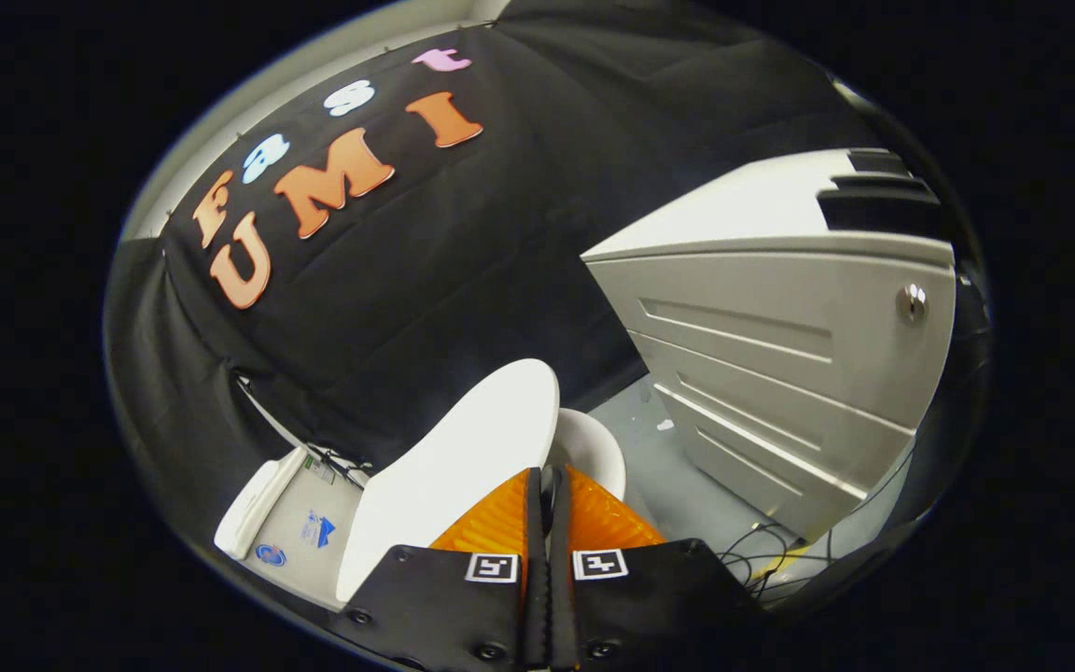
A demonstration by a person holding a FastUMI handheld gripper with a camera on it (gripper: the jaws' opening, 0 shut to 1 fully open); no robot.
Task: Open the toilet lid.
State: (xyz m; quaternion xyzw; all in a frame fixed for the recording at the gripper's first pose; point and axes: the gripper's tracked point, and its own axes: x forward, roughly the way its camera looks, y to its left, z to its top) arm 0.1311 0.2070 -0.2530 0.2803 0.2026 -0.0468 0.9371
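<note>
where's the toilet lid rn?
Gripper view: the lid stands raised, its edge pinched in the gripper, jaws nearly shut. Tank to its left, bowl and cabinet to its right.

glossy plastic toilet lid point(449, 448), matt cloth wall point(463, 271)

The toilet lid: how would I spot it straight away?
Start at the grey drawer cabinet; the white toilet sits beside it, against the black cloth wall. The toilet lid is the smooth white oval panel, raised, its edge pinched in the hand-held gripper.
</note>
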